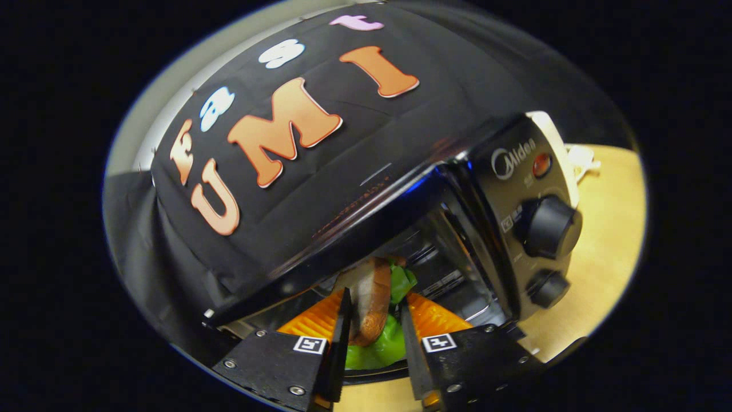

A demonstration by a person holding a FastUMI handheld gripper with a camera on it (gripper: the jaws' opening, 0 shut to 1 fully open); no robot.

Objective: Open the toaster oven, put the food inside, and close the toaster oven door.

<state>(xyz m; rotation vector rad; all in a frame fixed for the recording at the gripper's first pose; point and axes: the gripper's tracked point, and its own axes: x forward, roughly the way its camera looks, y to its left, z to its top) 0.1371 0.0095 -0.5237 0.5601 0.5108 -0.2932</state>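
- Gripper (pixel 374 312) clamps the sandwich (pixel 370 303), a finger pressing each side.
- Sandwich pokes ahead into the open oven (pixel 457 252).
- Oven knobs (pixel 550 226) sit off to the fingers' right.

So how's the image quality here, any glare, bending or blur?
Gripper view: fisheye bends the toaster oven and tilts the scene; glare streaks its top edge; interior dim; the sandwich held by the hand-held gripper is slightly soft but readable.

you get dim, warm light from above; the table (pixel 600 252) glows bright beside the dark oven (pixel 514 217). glare streaks its top edge. the fisheye bends and tilts everything, edges smear, and the near food (pixel 372 303) looks soft.
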